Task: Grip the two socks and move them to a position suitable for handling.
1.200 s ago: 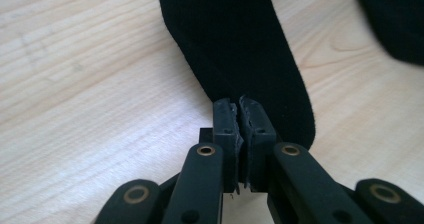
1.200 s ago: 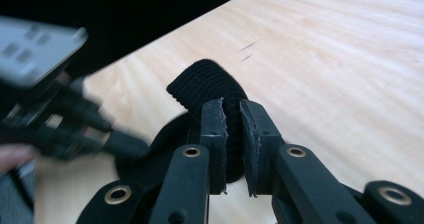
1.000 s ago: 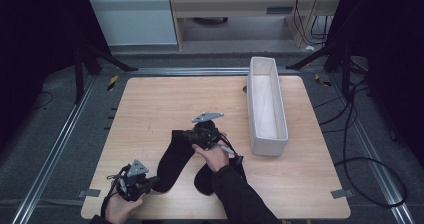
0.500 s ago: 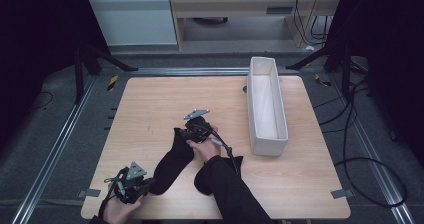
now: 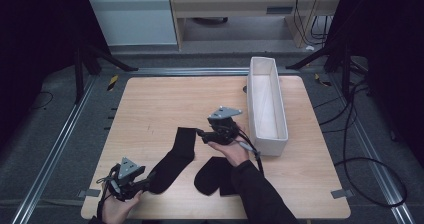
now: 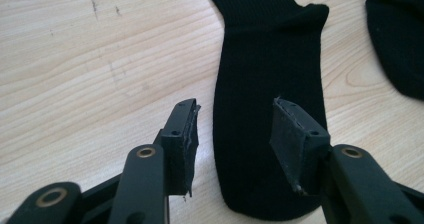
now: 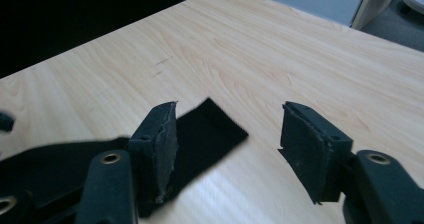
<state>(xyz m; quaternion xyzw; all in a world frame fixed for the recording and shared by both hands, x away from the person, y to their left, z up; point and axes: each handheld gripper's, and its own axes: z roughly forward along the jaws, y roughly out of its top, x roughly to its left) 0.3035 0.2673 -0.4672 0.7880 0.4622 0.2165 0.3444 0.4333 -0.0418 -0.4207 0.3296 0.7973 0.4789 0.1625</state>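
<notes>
1. Both my grippers have just been opening, nothing between the pads: left gripper (image 5: 145, 180) over the sock's (image 5: 176, 154) toe, right gripper (image 5: 204, 134) just past its cuff.
2. The sock lies flat, laid out on the table (image 5: 150, 104).
3. Next, I judge: reach for the second sock (image 5: 212, 176).

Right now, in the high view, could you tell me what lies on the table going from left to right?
Left gripper → long black sock → folded black sock → right gripper → white bin.
</notes>
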